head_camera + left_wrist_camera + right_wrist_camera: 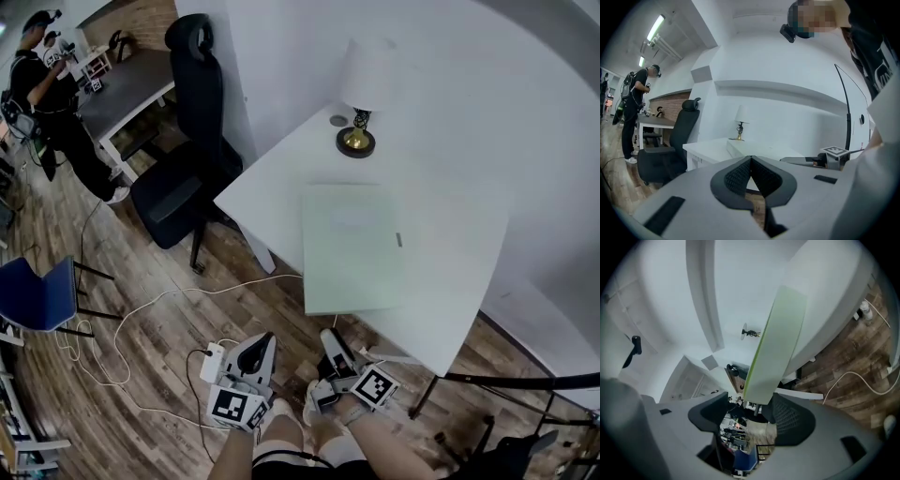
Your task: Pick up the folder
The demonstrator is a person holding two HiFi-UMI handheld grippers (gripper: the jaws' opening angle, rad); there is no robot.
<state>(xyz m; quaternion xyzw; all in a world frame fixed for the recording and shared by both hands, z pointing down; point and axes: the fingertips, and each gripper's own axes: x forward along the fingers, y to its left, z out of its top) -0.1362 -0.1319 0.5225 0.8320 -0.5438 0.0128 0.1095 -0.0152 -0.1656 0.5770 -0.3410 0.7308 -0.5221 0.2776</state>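
Nothing is lifted yet. The folder (352, 248) lies flat on the table (450, 281), one corner overhanging just ahead of the right hand-held gripper (334, 345), whose jaws stand wide and empty. Beside it, the left hand-held gripper (751, 161) is closed on nothing.

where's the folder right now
In the head view the pale green folder lies flat on the white table, just in front of the lamp, its near corner overhanging the edge towards the right gripper.
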